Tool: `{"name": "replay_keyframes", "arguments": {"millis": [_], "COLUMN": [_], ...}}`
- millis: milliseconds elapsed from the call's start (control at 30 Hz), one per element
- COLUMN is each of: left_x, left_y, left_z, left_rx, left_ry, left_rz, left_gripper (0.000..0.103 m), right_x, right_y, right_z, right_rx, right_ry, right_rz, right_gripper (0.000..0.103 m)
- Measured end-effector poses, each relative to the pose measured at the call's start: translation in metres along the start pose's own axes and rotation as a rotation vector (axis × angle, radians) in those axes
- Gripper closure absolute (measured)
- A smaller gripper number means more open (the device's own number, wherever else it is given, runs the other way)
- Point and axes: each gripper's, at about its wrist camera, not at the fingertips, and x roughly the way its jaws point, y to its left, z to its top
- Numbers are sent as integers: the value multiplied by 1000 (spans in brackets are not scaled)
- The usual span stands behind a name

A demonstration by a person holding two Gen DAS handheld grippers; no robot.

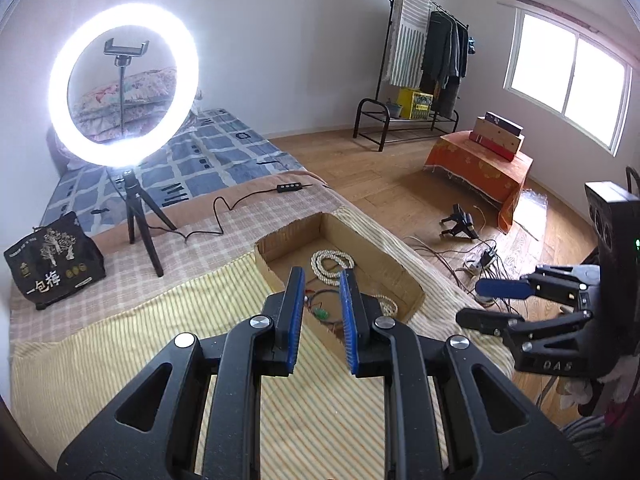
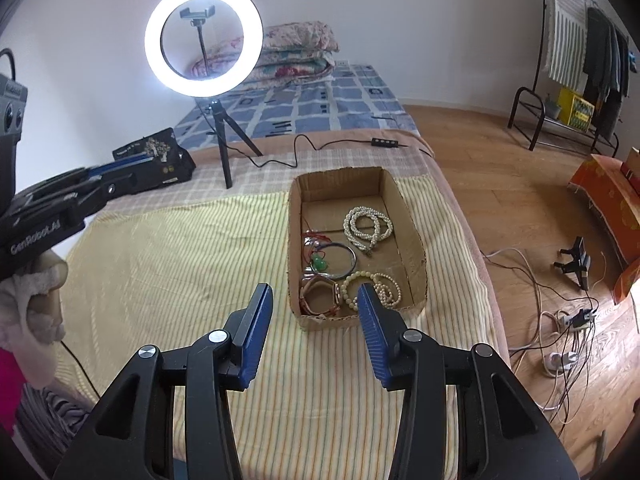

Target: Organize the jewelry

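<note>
Striped cloth [image 2: 180,280] w/ rect. cardboard box [image 2: 414,240], pearls [image 2: 368,226]

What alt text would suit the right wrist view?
An open right gripper hovers empty before a cardboard box of jewelry: pearl necklace, bangle, watch. The box sits on a striped cloth; a ring light glows behind.

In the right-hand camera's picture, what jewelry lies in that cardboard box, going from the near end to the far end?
Inside the brown cardboard box, near to far: pink-strapped wristwatch → dark round bangle, near a small green pendant → coiled strand of white pearl-like beads.
</note>
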Motion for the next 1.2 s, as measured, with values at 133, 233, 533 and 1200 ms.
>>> {"name": "replay_keyframes", "arguments": {"millis": [133, 233, 533, 1200], "left_x": [-25, -40, -68, -99], "left_y": [-5, -9, -10, -13], "left_z": [-15, -26, -52, -72], "left_rx": [8, 18, -5, 16], "left_ry": [-5, -16, -66, -180], "left_rz": [3, 18, 40, 158], "left_gripper": [87, 68, 42, 1], "right_x": [-15, -21, -30, -46], "right_y": [9, 14, 24, 33], "right_z": [-8, -12, -23, -33], "right_rx": [0, -3, 0, -2], "right_ry": [-47, -78, -166, -318], "right_rz": [-43, -76, -190, -300], "right_gripper": [43, 43, 30, 23]}}
